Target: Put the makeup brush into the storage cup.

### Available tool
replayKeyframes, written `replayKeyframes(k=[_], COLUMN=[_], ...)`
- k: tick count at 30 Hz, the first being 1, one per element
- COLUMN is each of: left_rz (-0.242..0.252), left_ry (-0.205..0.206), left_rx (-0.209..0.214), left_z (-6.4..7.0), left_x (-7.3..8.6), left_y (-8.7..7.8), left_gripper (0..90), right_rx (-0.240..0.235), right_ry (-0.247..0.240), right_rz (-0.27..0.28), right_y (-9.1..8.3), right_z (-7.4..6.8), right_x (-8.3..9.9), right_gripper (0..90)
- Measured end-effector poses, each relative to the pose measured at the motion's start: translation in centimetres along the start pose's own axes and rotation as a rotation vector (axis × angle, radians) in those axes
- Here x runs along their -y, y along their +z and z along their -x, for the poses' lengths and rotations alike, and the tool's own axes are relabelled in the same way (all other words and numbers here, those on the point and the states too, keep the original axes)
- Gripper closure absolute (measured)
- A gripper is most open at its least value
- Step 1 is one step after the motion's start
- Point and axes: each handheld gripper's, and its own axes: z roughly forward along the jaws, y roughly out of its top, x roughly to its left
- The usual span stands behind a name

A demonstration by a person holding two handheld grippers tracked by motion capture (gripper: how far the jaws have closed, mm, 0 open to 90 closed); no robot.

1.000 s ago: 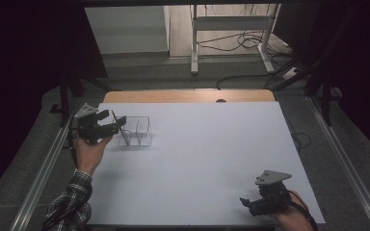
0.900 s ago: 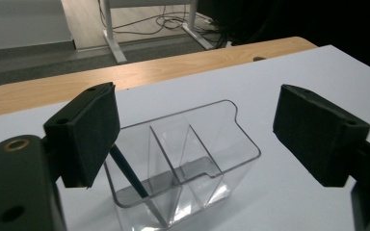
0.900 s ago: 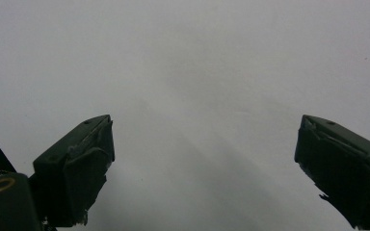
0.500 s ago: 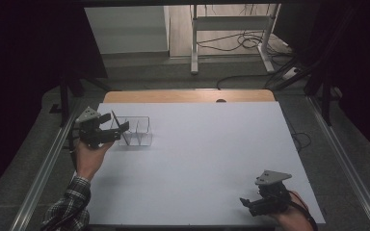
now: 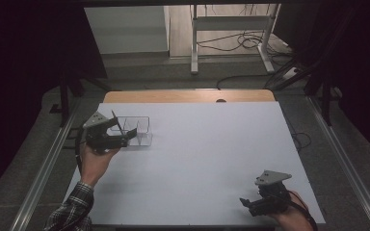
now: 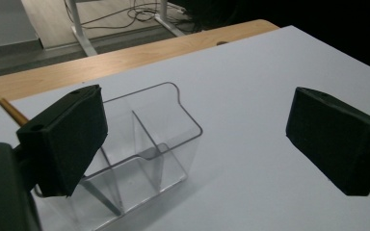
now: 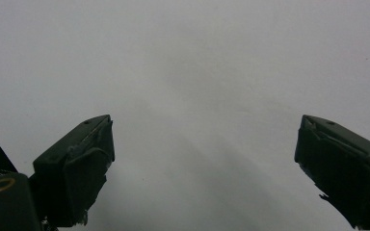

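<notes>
- Clear bin (image 5: pixel 138 131) stands upright on the white table (image 5: pixel 212 159), near its far left corner, two open compartments split by a see-through wall.
- Left gripper (image 5: pixel 126 136) hangs just beside the bin, held up off the table in a hand (image 5: pixel 95 161) with a plaid cuff; jaws spread wide, gripping nothing.
- From the left gripper view, the bin (image 6: pixel 139 159) sits low between the jaws, closer to the left-hand one, which overlaps its near wall; whether that jaw touches the plastic cannot be told.
- Pencil (image 6: pixel 10 109), its tip towards the table's wooden far edge (image 6: pixel 125 55), slants out from behind that same jaw.
- Right gripper (image 5: pixel 246 204) rests low at the table's near right corner, well apart from the bin, grey plate on top.
- Its own view shows the right gripper (image 7: pixel 202 168) with jaws parted wide over bare white tabletop (image 7: pixel 197 72), nothing between them.
</notes>
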Motion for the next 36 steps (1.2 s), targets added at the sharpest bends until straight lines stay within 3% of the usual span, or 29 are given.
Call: replayKeyframes(k=[19,36], left_rz=[-0.026,-0.073], left_ry=[0.021,0.039], left_rx=[0.072,0.098], left_z=[2.5,4.0], left_x=[0.4,1.5], left_y=[0.4,0.4], left_gripper=[4.4,2.9], right_rx=[0.0,-0.002], right_ry=[-0.004,-0.005], right_rz=[0.001,0.003], right_y=[0.0,0.0], right_z=[-0.1,-0.1], right_x=[0.0,-0.1], right_gripper=[6.8,6.8])
